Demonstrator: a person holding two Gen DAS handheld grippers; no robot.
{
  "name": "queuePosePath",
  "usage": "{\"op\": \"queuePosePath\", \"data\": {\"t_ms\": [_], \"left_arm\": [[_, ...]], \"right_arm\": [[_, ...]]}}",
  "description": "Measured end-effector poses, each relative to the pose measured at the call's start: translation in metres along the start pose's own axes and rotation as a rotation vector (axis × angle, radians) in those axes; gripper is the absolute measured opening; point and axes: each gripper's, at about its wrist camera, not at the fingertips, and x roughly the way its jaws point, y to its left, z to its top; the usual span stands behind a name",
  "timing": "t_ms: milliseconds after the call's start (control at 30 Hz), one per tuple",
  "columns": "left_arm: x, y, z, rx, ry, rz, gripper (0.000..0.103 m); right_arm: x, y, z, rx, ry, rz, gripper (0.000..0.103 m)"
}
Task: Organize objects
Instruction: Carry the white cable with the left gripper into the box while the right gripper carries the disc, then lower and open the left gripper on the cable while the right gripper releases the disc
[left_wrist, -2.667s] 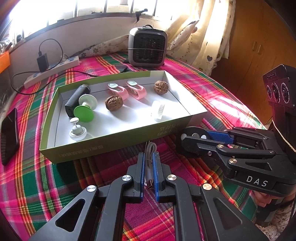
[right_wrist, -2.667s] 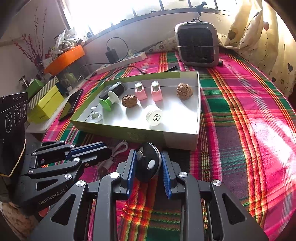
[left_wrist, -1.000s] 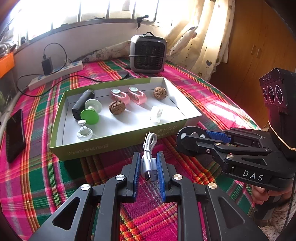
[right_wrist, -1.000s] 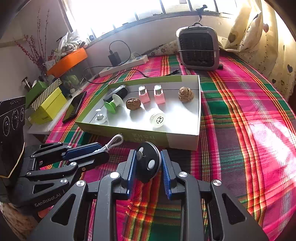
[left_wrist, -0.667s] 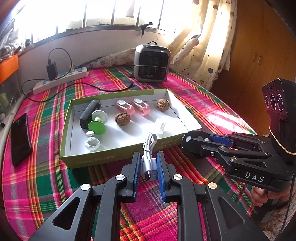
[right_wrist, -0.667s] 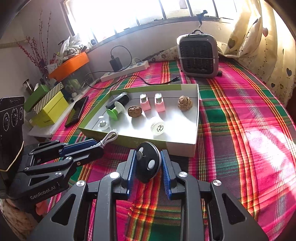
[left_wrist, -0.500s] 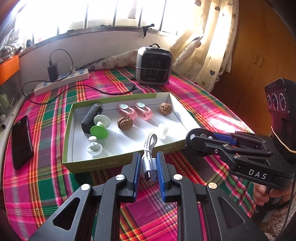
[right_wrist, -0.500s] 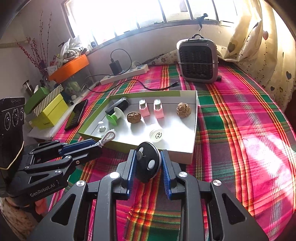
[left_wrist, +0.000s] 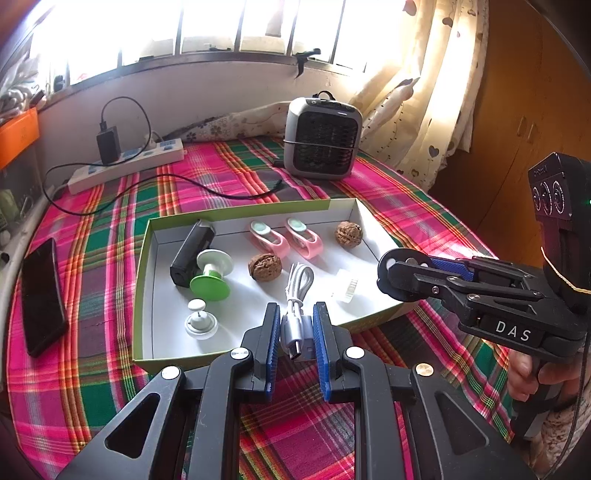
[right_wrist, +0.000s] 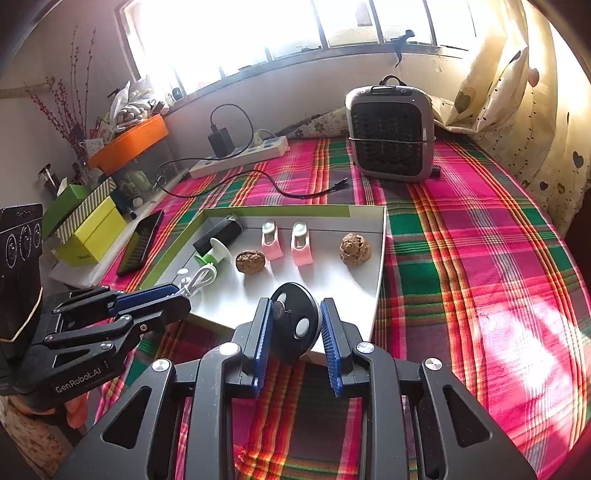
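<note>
My left gripper (left_wrist: 294, 332) is shut on a coiled white USB cable (left_wrist: 297, 295) and holds it in the air over the near rim of the green-edged white tray (left_wrist: 147, 240). My right gripper (right_wrist: 296, 325) is shut on a black round disc (right_wrist: 293, 326), held over the tray's near right corner (right_wrist: 373, 310). In the tray lie a black cylinder (left_wrist: 192, 254), a green-and-white spool (left_wrist: 211, 275), a small white knob (left_wrist: 199, 321), two walnuts (left_wrist: 265, 266), two pink clips (left_wrist: 284, 240) and a clear white ring (left_wrist: 345, 288).
A grey heater (left_wrist: 321, 144) stands behind the tray. A power strip (left_wrist: 125, 168) with a black cable lies at the back left. A black phone (left_wrist: 42, 295) lies left of the tray. Yellow and green boxes (right_wrist: 88, 229) and an orange bin (right_wrist: 129, 142) stand beyond the table's left edge.
Both grippers have risen from the tablecloth and moved forward toward the tray, each keeping hold of its object. The cable and disc now hang over the tray's near edge.
</note>
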Motion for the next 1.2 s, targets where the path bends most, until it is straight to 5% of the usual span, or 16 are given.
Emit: {"op": "queuePosePath", "data": {"t_ms": [1200], "left_arm": [[0.054,0.015,0.009,-0.035,0.079,0.017,0.016]], "right_arm": [[0.06,-0.015,0.03,-0.052,0.081,-0.067,0.027]]}}
